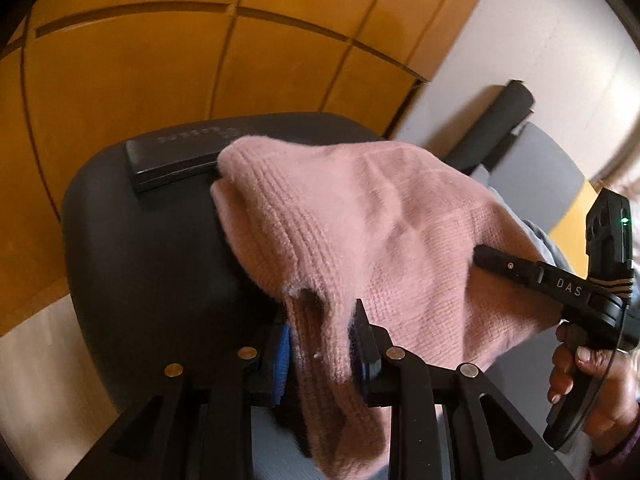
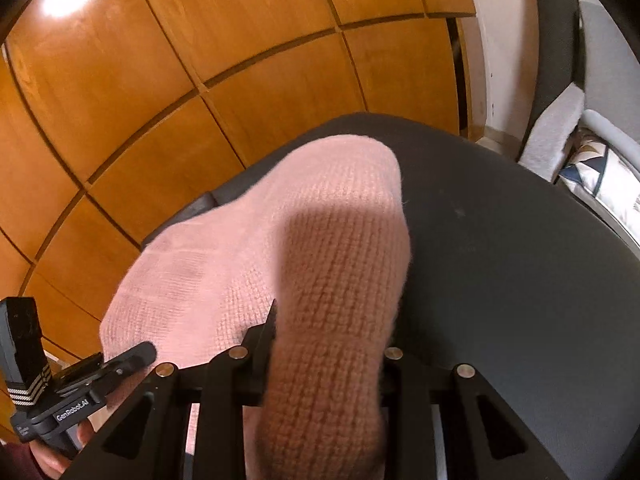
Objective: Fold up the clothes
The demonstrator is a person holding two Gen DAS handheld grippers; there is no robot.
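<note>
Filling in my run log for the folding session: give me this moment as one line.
stage: mid-fold | left gripper: shut on pink knit garment | right gripper: shut on same garment | surface: dark chair seat

1. I was working in what looked like a home, likely a bedroom.
2. Glossy wooden cupboard doors filled the background, panelled like a fitted wardrobe.
3. A dark padded office chair sat in front of me, a white wall beside the cupboards.
4. To the right I saw patterned bedding and a pale fleecy cloth.
</note>
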